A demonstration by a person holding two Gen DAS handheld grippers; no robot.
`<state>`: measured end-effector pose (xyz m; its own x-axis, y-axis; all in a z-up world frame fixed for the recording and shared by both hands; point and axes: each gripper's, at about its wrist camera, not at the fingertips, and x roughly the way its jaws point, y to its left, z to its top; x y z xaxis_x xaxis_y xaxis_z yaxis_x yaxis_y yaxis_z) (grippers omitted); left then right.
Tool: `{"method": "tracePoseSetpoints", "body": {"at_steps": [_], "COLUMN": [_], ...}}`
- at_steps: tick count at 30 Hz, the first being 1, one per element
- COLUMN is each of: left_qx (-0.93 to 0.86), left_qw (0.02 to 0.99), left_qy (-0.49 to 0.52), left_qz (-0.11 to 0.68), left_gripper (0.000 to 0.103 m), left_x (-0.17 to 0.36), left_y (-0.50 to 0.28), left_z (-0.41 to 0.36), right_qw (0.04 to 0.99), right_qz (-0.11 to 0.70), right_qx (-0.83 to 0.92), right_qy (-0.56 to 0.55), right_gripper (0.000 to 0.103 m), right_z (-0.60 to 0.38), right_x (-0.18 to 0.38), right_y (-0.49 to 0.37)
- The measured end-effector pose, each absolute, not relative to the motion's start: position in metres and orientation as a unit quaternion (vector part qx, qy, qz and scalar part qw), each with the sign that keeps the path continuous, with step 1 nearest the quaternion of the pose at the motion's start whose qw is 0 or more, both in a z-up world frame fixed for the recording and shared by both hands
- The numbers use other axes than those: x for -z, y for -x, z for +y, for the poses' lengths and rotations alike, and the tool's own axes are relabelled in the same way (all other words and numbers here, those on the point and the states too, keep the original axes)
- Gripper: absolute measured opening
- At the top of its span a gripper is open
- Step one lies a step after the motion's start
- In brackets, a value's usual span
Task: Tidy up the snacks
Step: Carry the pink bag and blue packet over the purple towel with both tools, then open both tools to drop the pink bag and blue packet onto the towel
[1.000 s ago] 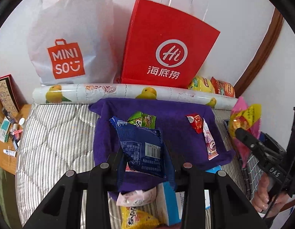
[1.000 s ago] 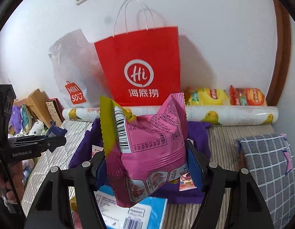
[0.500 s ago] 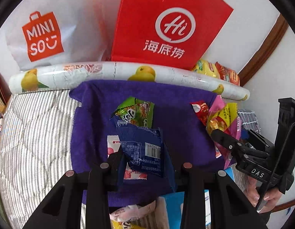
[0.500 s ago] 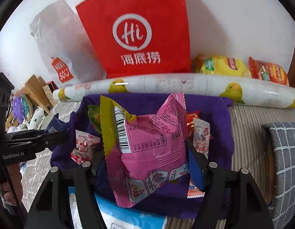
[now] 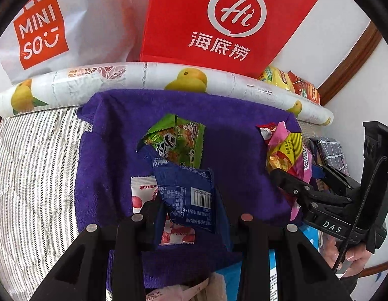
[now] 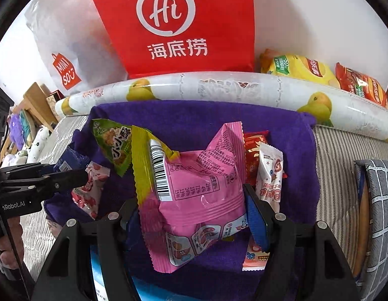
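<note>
1. Your left gripper [image 5: 187, 200] is clenched on a flat dark-blue foil snack packet [image 5: 186, 195], held above the purple terry towel [image 5: 111, 155].
2. Your right gripper [image 6: 191, 205] grasps a puffy pink plastic snack bag with a yellow-green edge [image 6: 194, 190] over the same towel.
3. On the towel lie a green biscuit packet [image 5: 177, 141], a white-and-red strawberry sachet [image 5: 141, 193] and a white candy sachet [image 6: 269, 175].
4. Behind the towel: a fruit-printed white roll [image 6: 219, 87], a red paper bag [image 6: 174, 22], and a white plastic bag [image 5: 43, 30].
</note>
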<state>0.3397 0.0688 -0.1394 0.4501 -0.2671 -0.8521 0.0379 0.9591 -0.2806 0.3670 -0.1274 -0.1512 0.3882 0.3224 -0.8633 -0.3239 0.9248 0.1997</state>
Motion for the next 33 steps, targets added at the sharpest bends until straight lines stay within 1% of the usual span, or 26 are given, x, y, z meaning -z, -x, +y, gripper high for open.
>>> {"method": "tracePoseSetpoints", "body": {"at_steps": [9,12,13,14,15,22,24,26,27,33], "left_qx": [0.094,0.092,0.093,0.093,0.093,0.1,0.103,0.107,0.11,0.106], "left_qw": [0.841,0.84,0.839,0.839,0.838,0.837,0.836,0.837,0.839,0.847], "left_qy": [0.111,0.11,0.111,0.112,0.113,0.116,0.115,0.114,0.111,0.106], "left_qz": [0.522,0.523,0.524,0.525,0.525,0.526,0.526,0.524,0.521,0.511], "left_gripper": [0.035,0.035,0.035,0.035,0.035,0.035,0.042,0.057,0.059,0.061], "left_x": [0.144,0.146,0.147,0.148,0.149,0.149,0.147,0.144,0.141,0.123], "left_y": [-0.348,-0.35,-0.351,-0.351,-0.352,-0.353,-0.353,-0.352,-0.351,-0.338], "left_z": [0.066,0.066,0.066,0.066,0.066,0.064,0.063,0.064,0.063,0.065], "right_qw": [0.829,0.827,0.827,0.828,0.829,0.845,0.852,0.859,0.863,0.88], "right_qz": [0.526,0.526,0.525,0.523,0.52,0.497,0.485,0.474,0.467,0.444], "right_qx": [-0.191,-0.197,-0.2,-0.201,-0.201,-0.2,-0.198,-0.194,-0.19,-0.168], "right_qy": [0.023,0.027,0.028,0.029,0.029,0.004,-0.006,-0.011,-0.011,0.004], "right_gripper": [0.07,0.072,0.074,0.079,0.082,0.083,0.083,0.083,0.083,0.082], "right_z": [-0.118,-0.114,-0.113,-0.113,-0.113,-0.124,-0.129,-0.134,-0.136,-0.141], "right_x": [0.156,0.156,0.156,0.155,0.154,0.135,0.127,0.119,0.115,0.1], "right_y": [-0.369,-0.369,-0.368,-0.367,-0.366,-0.359,-0.354,-0.347,-0.342,-0.316]}}
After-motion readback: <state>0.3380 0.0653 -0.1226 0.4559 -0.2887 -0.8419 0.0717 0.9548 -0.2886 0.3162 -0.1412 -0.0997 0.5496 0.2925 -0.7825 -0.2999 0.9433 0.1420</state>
